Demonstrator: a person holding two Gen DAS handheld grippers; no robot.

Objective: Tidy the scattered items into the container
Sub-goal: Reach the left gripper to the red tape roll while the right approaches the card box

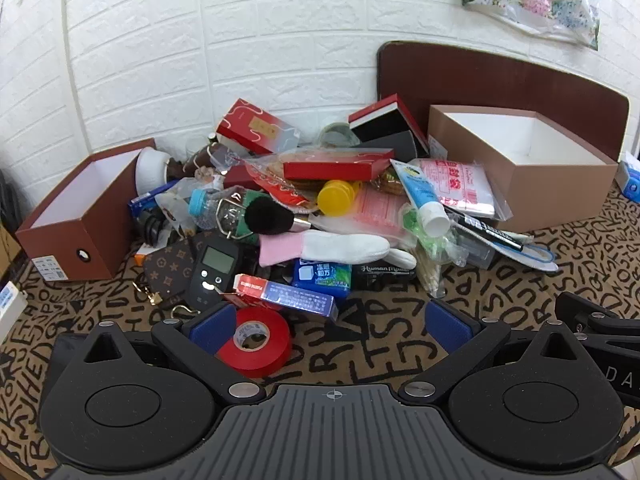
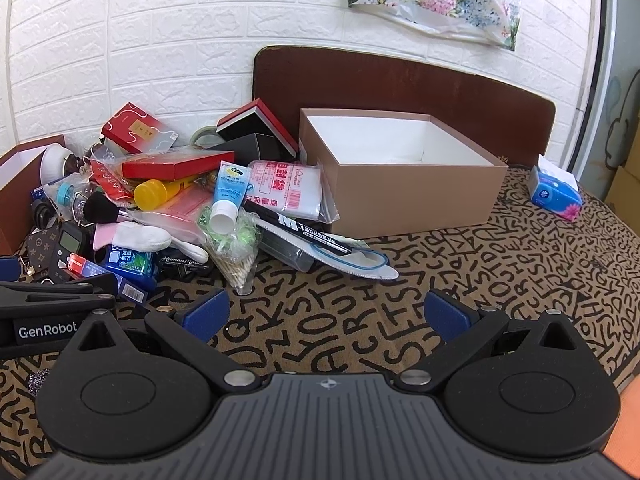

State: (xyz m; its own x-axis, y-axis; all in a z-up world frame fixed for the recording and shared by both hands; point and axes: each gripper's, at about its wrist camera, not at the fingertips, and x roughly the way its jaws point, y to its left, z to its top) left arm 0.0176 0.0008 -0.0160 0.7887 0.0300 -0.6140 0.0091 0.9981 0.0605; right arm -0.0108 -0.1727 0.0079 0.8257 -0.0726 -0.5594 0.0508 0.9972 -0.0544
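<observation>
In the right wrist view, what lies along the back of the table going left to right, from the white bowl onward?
White bowl → red patterned carton → black box with red lid → large open tan cardboard box → blue tissue pack.

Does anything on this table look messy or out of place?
Yes. A jumbled heap of small household items sprawls over the letter-patterned cloth, while the big tan cardboard box beside it sits empty. One red tape roll lies apart from the heap.
</observation>
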